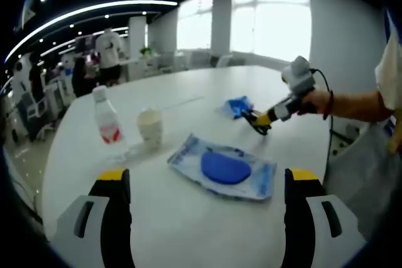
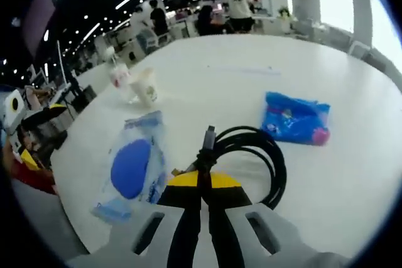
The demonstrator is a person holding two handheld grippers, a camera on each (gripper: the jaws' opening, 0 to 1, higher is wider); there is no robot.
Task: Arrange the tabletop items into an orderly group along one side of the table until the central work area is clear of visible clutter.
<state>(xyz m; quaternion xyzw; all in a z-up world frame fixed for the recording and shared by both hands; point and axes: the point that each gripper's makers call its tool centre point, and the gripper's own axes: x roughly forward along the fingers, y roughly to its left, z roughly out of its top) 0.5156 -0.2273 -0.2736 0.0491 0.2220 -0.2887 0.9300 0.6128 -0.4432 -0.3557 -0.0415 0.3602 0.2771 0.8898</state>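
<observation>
Left tool wide open, holds nothing, hangs over near bench edge. Ahead, left to right: water bottle, paper cup just beside it, flat packet with blue disc straight ahead between jaws, long side running across. Left tool nearer packet.

Right tool pinched shut on black cable coil; coil loops to its right. Blue snack bag just past coil, toward far right edge.
</observation>
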